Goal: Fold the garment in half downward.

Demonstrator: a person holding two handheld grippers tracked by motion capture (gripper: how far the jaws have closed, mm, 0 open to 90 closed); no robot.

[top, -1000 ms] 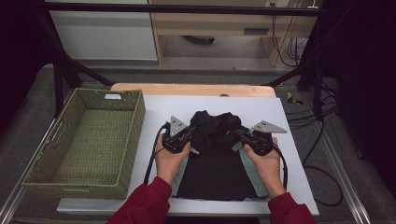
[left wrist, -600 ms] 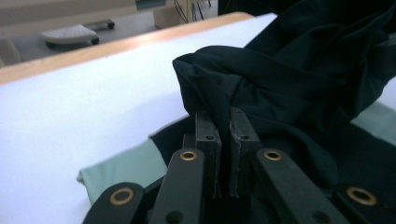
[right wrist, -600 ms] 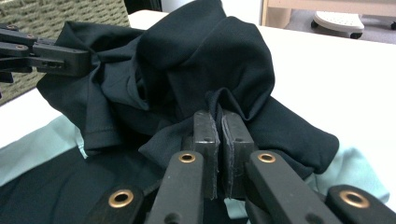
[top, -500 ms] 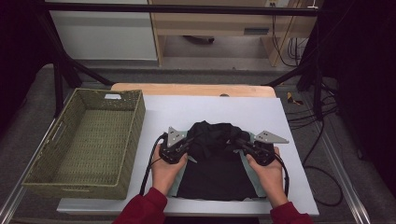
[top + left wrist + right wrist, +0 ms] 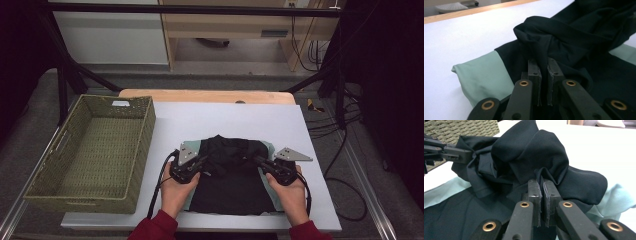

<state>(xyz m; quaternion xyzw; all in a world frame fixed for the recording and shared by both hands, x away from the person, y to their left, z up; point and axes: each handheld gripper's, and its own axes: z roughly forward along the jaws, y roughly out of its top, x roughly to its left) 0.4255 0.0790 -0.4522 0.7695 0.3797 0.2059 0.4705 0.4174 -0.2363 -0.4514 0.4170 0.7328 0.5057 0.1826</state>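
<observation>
Wicker basket (image 5: 90, 150) at far left, on table edge beside white tabletop (image 5: 225, 120). Left gripper (image 5: 202, 161) at garment's left side, jaws pinching fold of dark fabric, seen close in left gripper view (image 5: 544, 75). Black garment (image 5: 232, 175) with pale green sleeves lies at tabletop's near middle, upper part bunched between grippers. Right gripper (image 5: 260, 161) at garment's right side, jaws pinching fabric fold too (image 5: 542, 192).
</observation>
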